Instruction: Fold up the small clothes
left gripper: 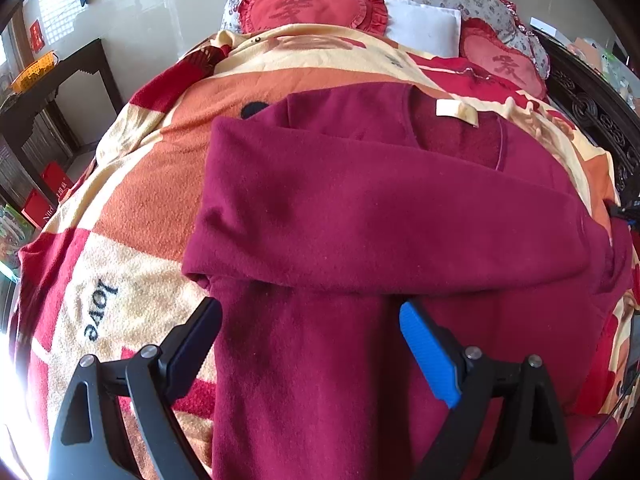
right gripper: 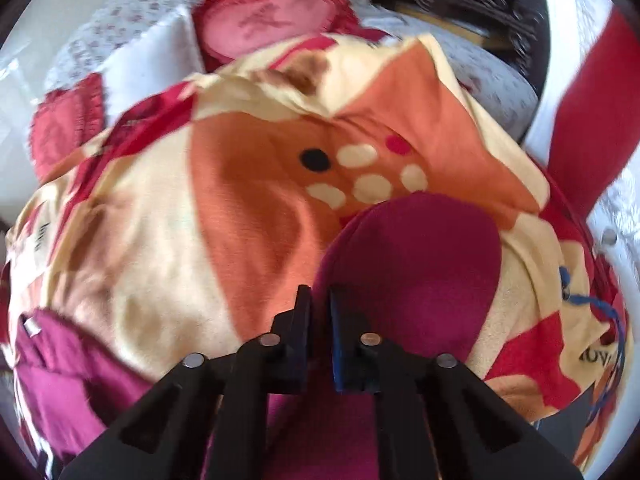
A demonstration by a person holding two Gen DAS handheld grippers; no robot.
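A maroon fleece top (left gripper: 360, 208) lies spread on the patterned blanket (left gripper: 132, 184), neck toward the pillows, with a cream label (left gripper: 456, 111) at the collar. One sleeve is laid across its chest. My left gripper (left gripper: 310, 306) hovers open over the lower body of the top, one finger at the top's left edge and the blue pad (left gripper: 428, 352) over the fabric. In the blurred right wrist view, my right gripper (right gripper: 320, 294) is shut on a fold of the maroon top (right gripper: 420, 256), a thin strip of cloth showing between the pads.
Red heart-shaped cushions (left gripper: 312, 8) and a white pillow (left gripper: 424, 24) sit at the head of the bed. A dark wooden table (left gripper: 60, 76) stands left of the bed, and a carved dark frame (left gripper: 592, 108) runs along the right. The orange and cream blanket (right gripper: 248, 184) covers the bed.
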